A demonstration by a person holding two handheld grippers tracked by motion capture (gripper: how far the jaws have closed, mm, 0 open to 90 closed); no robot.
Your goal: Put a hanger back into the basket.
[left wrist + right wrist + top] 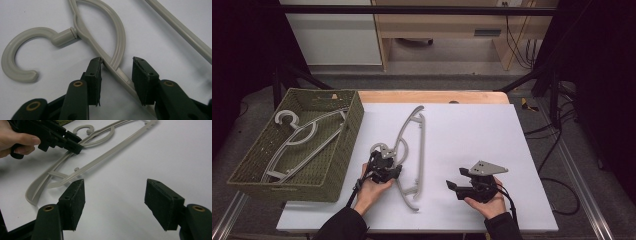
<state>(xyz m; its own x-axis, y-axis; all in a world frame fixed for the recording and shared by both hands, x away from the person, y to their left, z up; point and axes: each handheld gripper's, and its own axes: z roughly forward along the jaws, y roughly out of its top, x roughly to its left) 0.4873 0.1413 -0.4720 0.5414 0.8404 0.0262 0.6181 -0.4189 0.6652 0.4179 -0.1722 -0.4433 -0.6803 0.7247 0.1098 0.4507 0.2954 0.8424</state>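
Left hand-held gripper astride hanger, pads clear.

floor: grey carpet | furniture: wooden desk, white cabinet | sides: dark, dim

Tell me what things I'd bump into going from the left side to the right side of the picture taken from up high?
Green basket with a grey hanger lying inside, then the left gripper, then the grey hanger on the white table, then the right gripper, and last the black cables past the table's edge.
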